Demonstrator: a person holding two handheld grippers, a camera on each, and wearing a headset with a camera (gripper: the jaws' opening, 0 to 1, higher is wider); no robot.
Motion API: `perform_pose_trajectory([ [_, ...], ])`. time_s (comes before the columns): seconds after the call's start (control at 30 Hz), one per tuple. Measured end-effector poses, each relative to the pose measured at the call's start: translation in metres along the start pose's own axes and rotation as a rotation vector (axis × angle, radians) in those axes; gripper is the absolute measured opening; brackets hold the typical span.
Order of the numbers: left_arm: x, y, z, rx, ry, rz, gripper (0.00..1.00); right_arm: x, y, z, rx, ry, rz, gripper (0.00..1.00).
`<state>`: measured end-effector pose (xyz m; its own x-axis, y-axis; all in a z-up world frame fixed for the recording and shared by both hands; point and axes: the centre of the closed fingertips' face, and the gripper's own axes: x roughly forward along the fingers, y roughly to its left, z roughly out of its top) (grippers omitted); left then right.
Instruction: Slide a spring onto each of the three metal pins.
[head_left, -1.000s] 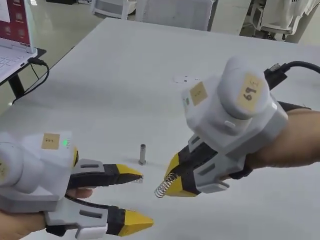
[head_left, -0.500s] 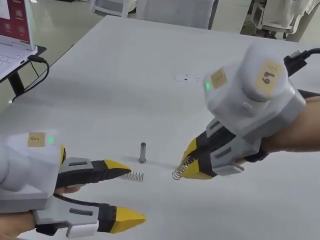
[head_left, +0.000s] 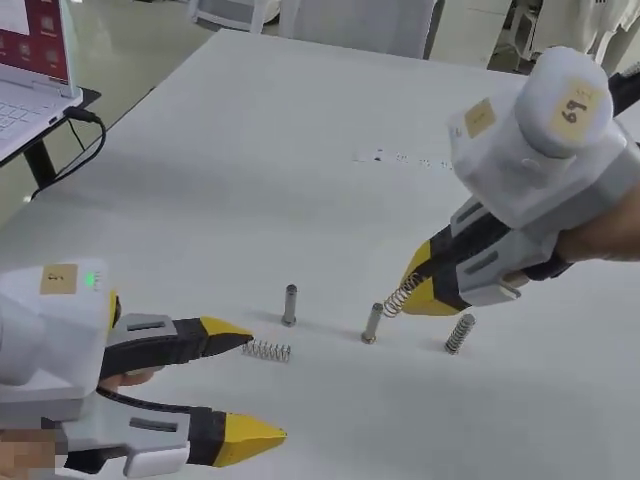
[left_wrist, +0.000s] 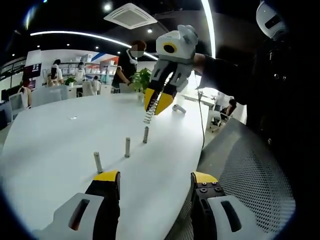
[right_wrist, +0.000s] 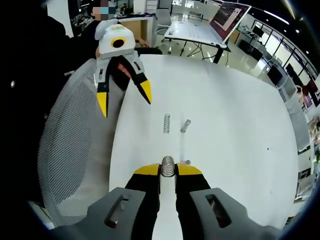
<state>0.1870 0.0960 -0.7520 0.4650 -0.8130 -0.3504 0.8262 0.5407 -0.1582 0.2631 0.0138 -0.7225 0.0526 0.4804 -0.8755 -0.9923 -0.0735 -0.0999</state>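
Note:
Three metal pins stand on the white table (head_left: 250, 170): a bare one (head_left: 289, 304), a bare middle one (head_left: 371, 323), and one on the right wearing a spring (head_left: 459, 333). A loose spring (head_left: 267, 350) lies flat near the left pin. My right gripper (head_left: 412, 287) is shut on another spring (head_left: 399, 297), whose free end hangs just above the middle pin. In the right gripper view that spring (right_wrist: 168, 167) sits between the shut fingertips. My left gripper (head_left: 250, 385) stands open at the lower left, its upper tip beside the loose spring.
An open laptop (head_left: 30, 60) sits on a stand at the far left, with a cable hanging from it. Small marks (head_left: 367, 156) lie mid-table. A mesh chair back (left_wrist: 250, 175) stands beside the table's edge.
My right gripper has carried its spring to the right and slightly up, uncovering the middle pin and the spring-covered pin. The left gripper has stayed open in roughly the same place.

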Motion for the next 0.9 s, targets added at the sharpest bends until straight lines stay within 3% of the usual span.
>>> perform_pose_trajectory([
  [0.1, 0.000, -0.001, 0.001, 0.001, -0.001, 0.000, 0.51, 0.004, -0.012, -0.009, 0.005, 0.028, -0.011, 0.08],
  [0.37, -0.001, -0.002, 0.002, 0.003, -0.001, 0.002, 0.51, 0.016, -0.027, -0.013, 0.013, 0.058, -0.004, 0.08],
  [0.9, -0.001, -0.004, 0.002, -0.002, 0.003, 0.005, 0.51, 0.043, -0.037, -0.022, 0.021, 0.119, 0.033, 0.08],
])
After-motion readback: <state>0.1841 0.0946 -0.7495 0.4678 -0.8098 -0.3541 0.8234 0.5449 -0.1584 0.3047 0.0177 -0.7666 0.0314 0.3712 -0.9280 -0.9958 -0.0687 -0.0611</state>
